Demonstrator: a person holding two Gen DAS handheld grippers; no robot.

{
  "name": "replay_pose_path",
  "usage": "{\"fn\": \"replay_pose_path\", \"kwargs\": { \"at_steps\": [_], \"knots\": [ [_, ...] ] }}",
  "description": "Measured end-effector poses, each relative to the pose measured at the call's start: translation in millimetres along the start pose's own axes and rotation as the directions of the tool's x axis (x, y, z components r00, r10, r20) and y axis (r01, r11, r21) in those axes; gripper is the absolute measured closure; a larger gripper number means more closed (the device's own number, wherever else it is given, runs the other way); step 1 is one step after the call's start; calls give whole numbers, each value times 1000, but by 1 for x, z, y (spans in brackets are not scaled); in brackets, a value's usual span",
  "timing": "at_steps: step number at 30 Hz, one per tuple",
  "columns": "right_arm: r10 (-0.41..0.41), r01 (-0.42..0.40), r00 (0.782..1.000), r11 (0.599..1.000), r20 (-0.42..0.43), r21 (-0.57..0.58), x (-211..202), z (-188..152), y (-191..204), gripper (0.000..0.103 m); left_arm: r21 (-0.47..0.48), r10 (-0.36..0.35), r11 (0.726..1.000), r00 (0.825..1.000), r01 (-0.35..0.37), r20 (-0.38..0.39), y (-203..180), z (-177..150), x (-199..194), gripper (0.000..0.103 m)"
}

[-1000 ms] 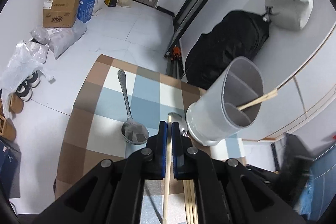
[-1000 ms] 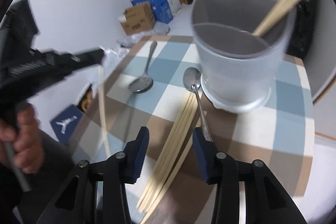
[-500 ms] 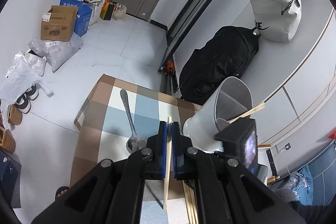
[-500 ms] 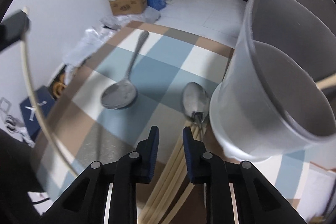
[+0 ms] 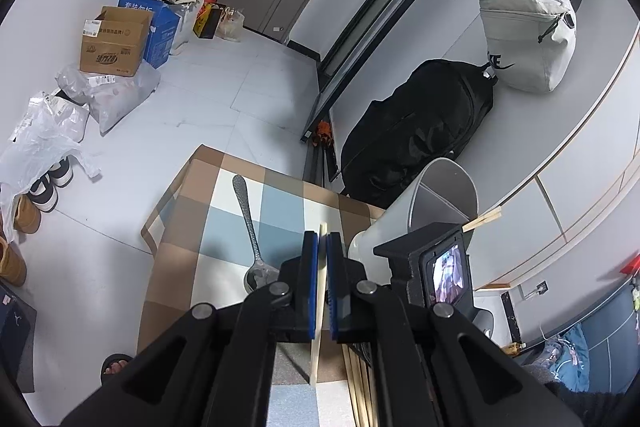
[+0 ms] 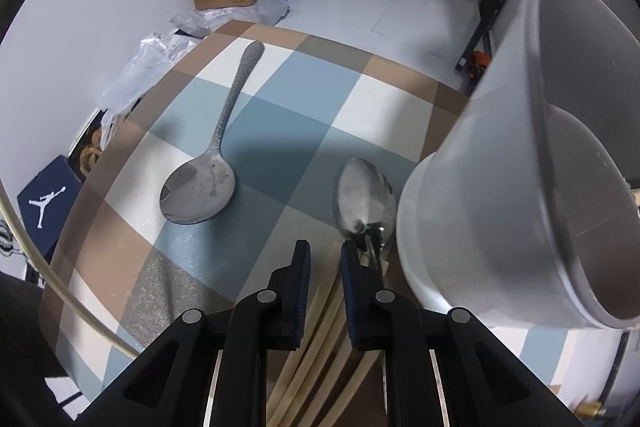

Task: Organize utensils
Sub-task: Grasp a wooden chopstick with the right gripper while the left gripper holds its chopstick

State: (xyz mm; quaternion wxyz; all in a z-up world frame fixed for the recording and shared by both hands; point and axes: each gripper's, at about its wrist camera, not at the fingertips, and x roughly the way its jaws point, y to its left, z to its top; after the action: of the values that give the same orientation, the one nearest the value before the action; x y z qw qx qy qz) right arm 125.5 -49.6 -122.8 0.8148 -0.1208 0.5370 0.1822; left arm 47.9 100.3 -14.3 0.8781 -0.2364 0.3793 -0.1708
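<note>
My left gripper (image 5: 322,241) is shut on one wooden chopstick (image 5: 319,299), held high above the checked table (image 5: 280,205). The grey divided utensil holder (image 5: 438,205) stands to its right with chopsticks (image 5: 482,221) in it. My right gripper (image 6: 324,251) is low over the table, jaws narrowly apart around a bundle of loose chopsticks (image 6: 320,311) lying on the cloth. A large spoon (image 6: 208,171) lies to its left. A second spoon (image 6: 364,197) lies just ahead, against the holder (image 6: 520,187). The held chopstick shows in the right wrist view as a pale curve (image 6: 44,267).
Cardboard and blue boxes (image 5: 120,39), plastic bags (image 5: 44,131) and shoes (image 5: 44,187) lie on the floor left of the table. A black backpack (image 5: 420,131) and a white bag (image 5: 528,43) sit beyond the holder. The table's far edge (image 5: 256,163) is close.
My left gripper has risen well above the table with the chopstick. My right gripper has dropped and moved forward over the loose chopsticks, its jaws narrowing.
</note>
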Motion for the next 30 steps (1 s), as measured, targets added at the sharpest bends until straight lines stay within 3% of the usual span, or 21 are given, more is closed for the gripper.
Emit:
{"fn": "replay_pose_path", "kwargs": {
  "at_steps": [10,25,30],
  "knots": [
    [71,-71,997,997,2,-3,-4,-9,6,95,-6,-3,1000,1000,3,1,0,0,-2,103],
    [66,-67,997,998,-44,-21,8,12,11,96,0,-16,1000,1000,16,9,1,1,-4,103],
    [75,-75,996,997,37,-7,-14,6,8,98,16,-25,1000,999,25,25,-1,1,-8,103]
  ]
}}
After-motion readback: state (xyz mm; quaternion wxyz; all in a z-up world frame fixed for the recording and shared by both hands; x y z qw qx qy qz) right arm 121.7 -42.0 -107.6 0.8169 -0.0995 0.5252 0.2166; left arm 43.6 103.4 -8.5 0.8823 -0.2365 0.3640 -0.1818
